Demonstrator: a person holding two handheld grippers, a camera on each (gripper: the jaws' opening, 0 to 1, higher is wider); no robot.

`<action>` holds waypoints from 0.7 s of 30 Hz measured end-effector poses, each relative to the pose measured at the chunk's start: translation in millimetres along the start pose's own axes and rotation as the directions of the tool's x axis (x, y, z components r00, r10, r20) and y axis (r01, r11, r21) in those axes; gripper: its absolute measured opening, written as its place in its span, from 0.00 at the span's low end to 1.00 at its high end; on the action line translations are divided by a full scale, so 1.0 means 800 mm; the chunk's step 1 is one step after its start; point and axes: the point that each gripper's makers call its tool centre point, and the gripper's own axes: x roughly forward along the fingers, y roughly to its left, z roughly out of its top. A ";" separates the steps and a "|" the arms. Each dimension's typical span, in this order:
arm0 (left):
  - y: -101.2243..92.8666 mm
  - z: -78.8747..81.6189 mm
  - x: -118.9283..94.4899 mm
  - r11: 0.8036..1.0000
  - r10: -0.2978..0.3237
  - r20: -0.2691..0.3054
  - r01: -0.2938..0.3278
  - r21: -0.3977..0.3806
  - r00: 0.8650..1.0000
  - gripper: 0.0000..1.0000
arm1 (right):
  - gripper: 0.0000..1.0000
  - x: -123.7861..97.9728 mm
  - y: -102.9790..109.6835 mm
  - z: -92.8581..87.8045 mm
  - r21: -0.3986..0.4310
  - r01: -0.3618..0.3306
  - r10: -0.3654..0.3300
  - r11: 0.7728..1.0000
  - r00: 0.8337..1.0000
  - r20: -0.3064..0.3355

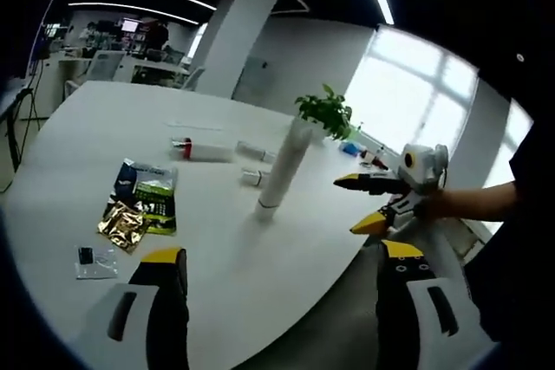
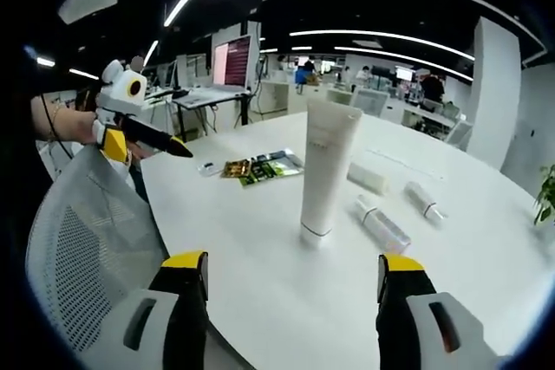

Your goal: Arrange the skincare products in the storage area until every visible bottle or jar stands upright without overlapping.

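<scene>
- One tube (image 2: 328, 171) already stands upright ahead between my right gripper (image 2: 293, 276) jaws; three bottles (image 2: 382, 223) lie flat beyond it, right of centre.
- Next I judge: reach past the tube, grasp a lying bottle, stand it.
- Both my grippers hover off the table (image 2: 260, 249), jaws apart and empty; my left gripper (image 1: 282, 266) is likewise wide.

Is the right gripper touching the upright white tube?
Apart. The right gripper view shows the right gripper open, with bare table between its tips and the white tube.
</scene>
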 end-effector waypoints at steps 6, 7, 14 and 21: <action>0.001 0.004 0.000 1.000 0.004 0.018 -0.004 0.003 1.000 0.83 | 0.80 -0.008 -0.024 -0.004 -0.103 -0.003 -0.005 0.995 0.997 -0.077; 0.001 0.004 -0.001 1.000 0.007 0.020 -0.008 0.008 1.000 0.82 | 0.80 -0.007 -0.029 -0.002 -0.126 -0.007 -0.003 0.992 0.996 -0.084; 0.000 0.003 0.000 0.999 0.020 0.016 -0.021 0.043 1.000 0.81 | 0.80 -0.002 -0.072 0.033 -0.222 -0.009 -0.016 0.975 0.994 -0.111; 0.005 0.003 0.001 0.999 0.032 0.010 -0.032 0.040 0.999 0.80 | 0.78 0.018 -0.107 0.044 -0.252 -0.014 -0.020 0.968 0.991 -0.131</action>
